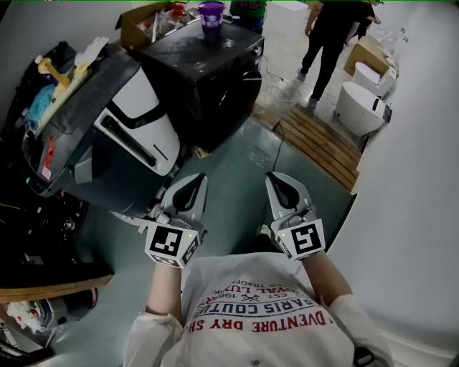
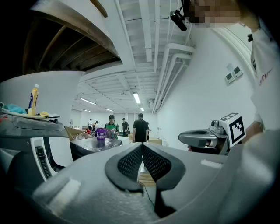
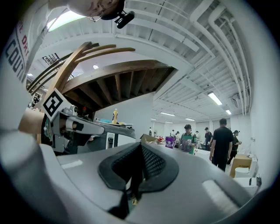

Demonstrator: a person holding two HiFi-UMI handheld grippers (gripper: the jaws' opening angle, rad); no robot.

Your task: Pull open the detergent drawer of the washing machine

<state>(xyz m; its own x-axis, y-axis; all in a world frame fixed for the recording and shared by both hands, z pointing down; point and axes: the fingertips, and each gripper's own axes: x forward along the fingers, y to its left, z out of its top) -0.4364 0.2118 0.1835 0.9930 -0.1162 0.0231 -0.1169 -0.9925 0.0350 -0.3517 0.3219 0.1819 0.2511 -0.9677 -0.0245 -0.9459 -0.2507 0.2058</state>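
The washing machine (image 1: 107,136) stands at the left, dark grey with a white front panel and a dark slot; I cannot pick out its detergent drawer. It also shows at the left of the left gripper view as the washing machine (image 2: 35,148). My left gripper (image 1: 189,188) is held level near my chest, to the right of the machine and apart from it. Its mesh pads (image 2: 131,162) meet with nothing between them. My right gripper (image 1: 281,185) hangs beside it, also shut and empty, its pads (image 3: 151,164) pressed together.
A black machine (image 1: 204,72) with a purple cup (image 1: 211,14) on top stands behind the washer. Cloths and a yellow bottle (image 1: 50,72) lie on the washer's top. People (image 1: 330,36) stand at the back. A wooden pallet (image 1: 319,143), white toilets (image 1: 362,100) and a white wall (image 1: 416,215) are at the right.
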